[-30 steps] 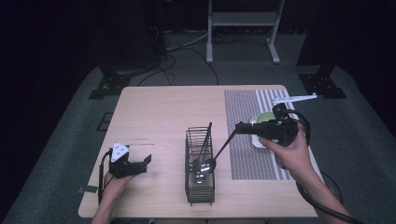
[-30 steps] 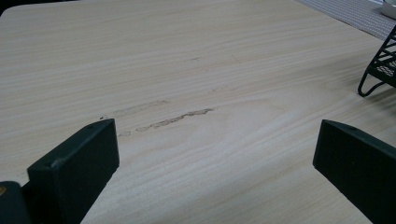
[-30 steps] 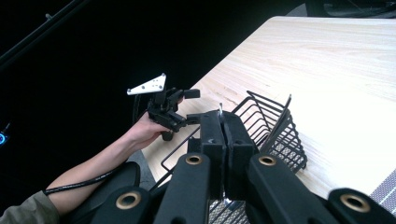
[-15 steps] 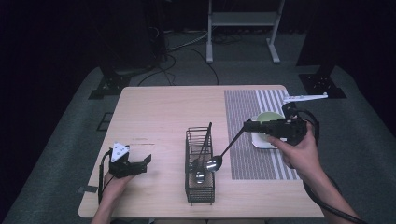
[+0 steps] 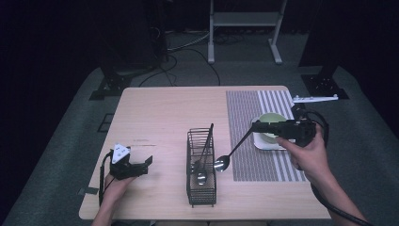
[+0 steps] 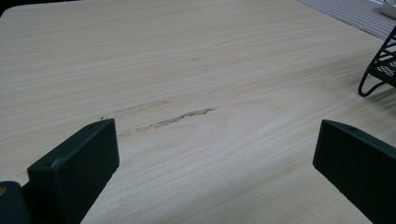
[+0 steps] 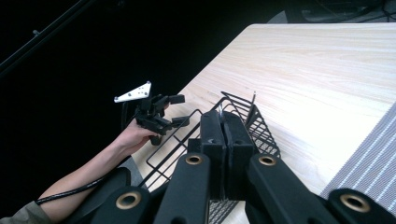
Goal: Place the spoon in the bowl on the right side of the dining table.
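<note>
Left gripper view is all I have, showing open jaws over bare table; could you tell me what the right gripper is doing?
Observer: The right gripper is shut on a spoon by its handle, with the bowl end low beside the wire basket.
Operator: Is anything already in that basket?
Observer: Yes, a second spoon lies inside, and a dark thin utensil leans upright.
Operator: What lies beyond that gripper?
Observer: A green bowl on a white plate, on the striped mat.

Dark room; grey carpet (image 5: 70, 141), white stand (image 5: 244, 28) behind, perhaps a shelf frame.
</note>
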Tool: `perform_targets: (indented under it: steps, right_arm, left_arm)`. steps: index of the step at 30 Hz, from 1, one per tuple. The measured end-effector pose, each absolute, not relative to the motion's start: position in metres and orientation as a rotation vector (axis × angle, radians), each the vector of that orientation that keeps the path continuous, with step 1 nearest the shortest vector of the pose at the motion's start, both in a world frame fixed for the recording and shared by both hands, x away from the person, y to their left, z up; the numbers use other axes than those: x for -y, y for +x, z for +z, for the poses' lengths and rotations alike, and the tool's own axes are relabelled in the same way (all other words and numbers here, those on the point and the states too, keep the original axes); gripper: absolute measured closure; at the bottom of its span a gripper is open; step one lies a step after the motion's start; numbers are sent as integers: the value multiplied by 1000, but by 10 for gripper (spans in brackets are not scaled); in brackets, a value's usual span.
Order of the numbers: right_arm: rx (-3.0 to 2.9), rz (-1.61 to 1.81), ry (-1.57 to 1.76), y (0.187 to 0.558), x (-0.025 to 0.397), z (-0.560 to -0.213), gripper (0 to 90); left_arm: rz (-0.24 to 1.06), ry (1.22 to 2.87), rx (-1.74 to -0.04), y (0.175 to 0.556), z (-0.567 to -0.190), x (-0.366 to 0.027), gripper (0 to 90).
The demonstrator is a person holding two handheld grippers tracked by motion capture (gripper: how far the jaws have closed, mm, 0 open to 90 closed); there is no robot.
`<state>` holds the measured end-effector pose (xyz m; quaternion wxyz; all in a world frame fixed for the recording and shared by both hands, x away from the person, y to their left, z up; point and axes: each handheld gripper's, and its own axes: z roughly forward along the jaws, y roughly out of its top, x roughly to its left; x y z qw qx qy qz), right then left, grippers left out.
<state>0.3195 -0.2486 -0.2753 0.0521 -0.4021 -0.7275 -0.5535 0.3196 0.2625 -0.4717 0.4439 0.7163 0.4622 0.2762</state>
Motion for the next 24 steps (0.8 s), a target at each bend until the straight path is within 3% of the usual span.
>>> perform_targets:
  steps: [24]
  right_arm:
    - [2193, -1661, -1334, 328, 272, -292, 886]
  left_arm:
    - [685, 1779, -1145, 319, -472, -263, 0]
